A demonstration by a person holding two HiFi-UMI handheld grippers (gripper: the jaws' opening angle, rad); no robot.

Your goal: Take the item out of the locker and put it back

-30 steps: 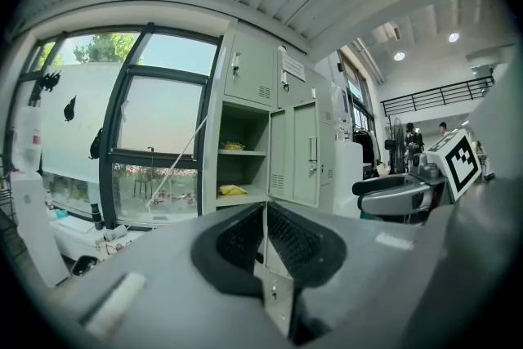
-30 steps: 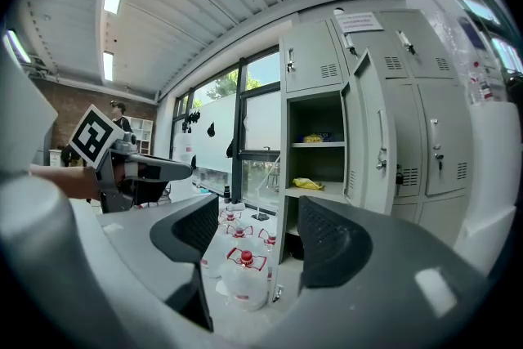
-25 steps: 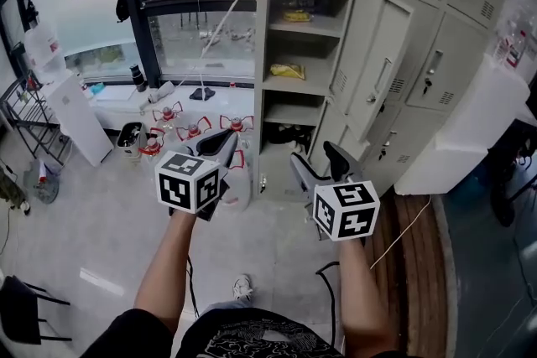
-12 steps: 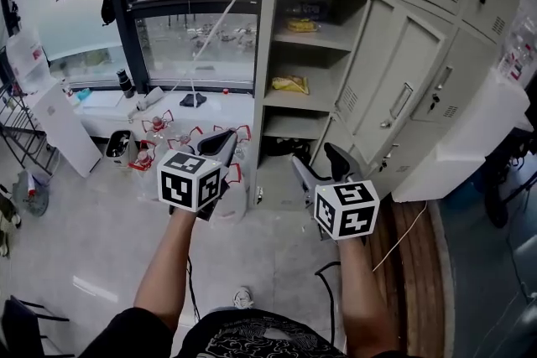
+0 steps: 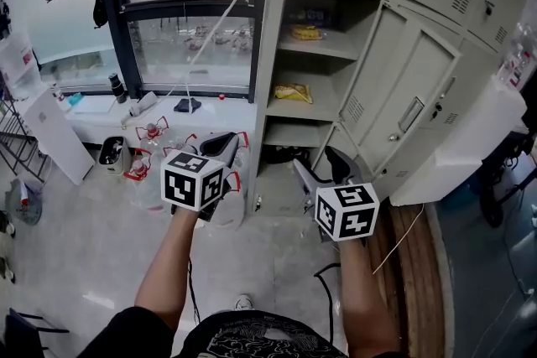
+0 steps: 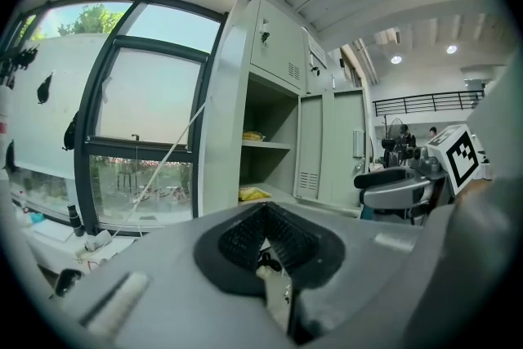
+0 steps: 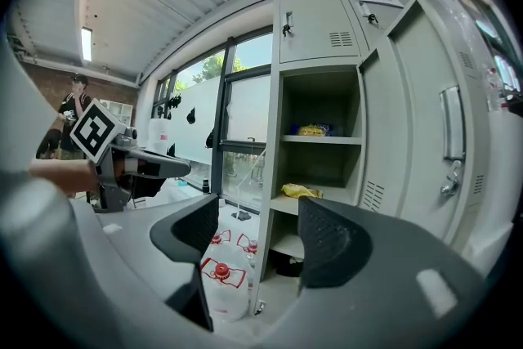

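The grey locker (image 5: 270, 54) stands open in front of me. A yellow packet (image 5: 293, 93) lies on its middle shelf, also visible in the left gripper view (image 6: 253, 194) and the right gripper view (image 7: 301, 191). Another packet (image 5: 307, 33) sits on the shelf above. My left gripper (image 5: 221, 145) is held low, left of the locker, its jaws shut with nothing between them (image 6: 263, 212). My right gripper (image 5: 322, 167) stands open and empty (image 7: 257, 233), below the shelves and well short of both packets.
The locker door (image 5: 403, 105) hangs open to the right. Something dark (image 5: 289, 153) lies in the bottom compartment. Several water bottles with red handles (image 5: 151, 148) stand on the floor at the left, under a window ledge (image 5: 168, 109). A person (image 7: 72, 114) stands far behind.
The view has drawn a little nearer to the locker, which now sits larger and lower in the head view. Both grippers keep their places and states.
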